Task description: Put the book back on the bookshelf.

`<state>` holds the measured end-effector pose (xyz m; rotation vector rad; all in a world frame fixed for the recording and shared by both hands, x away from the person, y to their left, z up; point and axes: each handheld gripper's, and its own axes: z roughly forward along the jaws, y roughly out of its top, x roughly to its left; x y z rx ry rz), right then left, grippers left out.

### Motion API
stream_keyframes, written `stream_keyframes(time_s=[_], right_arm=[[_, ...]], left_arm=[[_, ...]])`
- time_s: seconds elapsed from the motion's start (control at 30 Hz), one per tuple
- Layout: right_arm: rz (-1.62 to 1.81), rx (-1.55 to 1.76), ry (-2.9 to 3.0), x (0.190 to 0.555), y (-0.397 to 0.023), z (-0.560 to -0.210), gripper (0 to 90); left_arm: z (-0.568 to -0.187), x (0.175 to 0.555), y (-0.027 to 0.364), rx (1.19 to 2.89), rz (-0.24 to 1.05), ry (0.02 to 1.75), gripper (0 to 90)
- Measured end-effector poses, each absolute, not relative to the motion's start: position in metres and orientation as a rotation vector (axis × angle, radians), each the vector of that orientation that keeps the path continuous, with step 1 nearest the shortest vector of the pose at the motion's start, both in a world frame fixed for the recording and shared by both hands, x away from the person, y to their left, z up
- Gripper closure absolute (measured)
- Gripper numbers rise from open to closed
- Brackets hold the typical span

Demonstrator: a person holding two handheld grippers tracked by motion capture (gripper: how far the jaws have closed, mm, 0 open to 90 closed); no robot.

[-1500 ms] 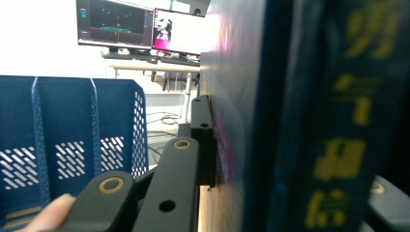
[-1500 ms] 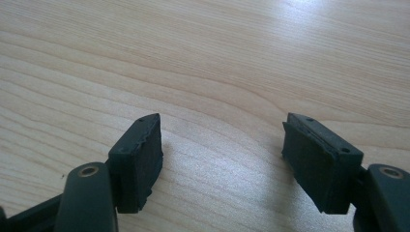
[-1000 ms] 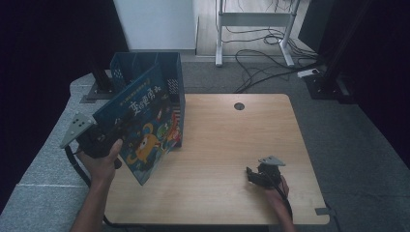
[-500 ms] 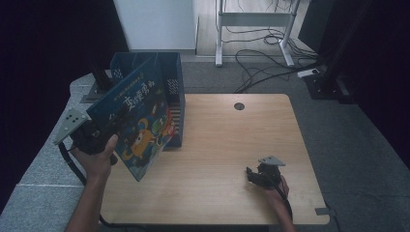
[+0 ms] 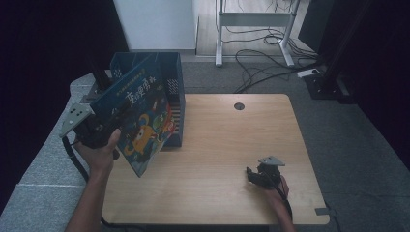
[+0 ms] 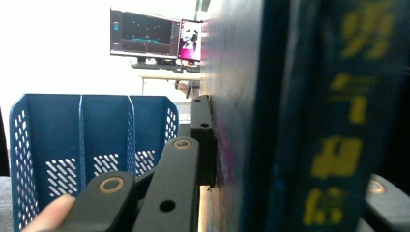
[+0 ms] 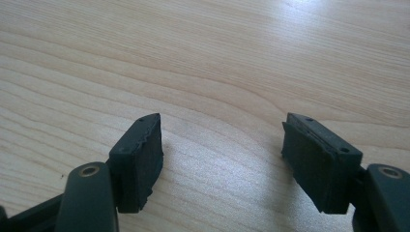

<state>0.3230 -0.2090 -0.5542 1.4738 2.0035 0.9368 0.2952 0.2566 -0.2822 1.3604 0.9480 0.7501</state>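
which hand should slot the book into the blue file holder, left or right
Left, I'd say. The left gripper is clamped on the book right beside the blue file holder. The right gripper rests open on the table, well away.

Table (image 5: 227, 140): light wood top, with a round dark cable hole (image 5: 239, 106) near its far edge.
Floor (image 5: 367, 145): grey carpet around the table.
Cables (image 5: 261, 58): loose on the floor beyond the table's far edge.
Metal frame (image 5: 254, 19): white legs, far behind the table.
Monitors (image 6: 154, 38): lit screens on a far desk, seen in the left gripper view.
White panel (image 5: 154, 24): upright, far left.
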Motion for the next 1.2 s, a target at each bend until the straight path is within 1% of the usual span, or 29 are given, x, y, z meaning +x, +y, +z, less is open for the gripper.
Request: stream_keyframes(time_s=[0.2,1.2], right_arm=[[0.937,1.474,2.004,0.323,-0.209,-0.554,29.9],[0.941,1.468,2.008,0.322,-0.209,-0.554,29.9]], left_arm=[[-0.281,0.301,0.258,1.334,0.739,0.959,82.1],[-0.274,0.327,0.235,1.343,0.752,0.988,82.1]])
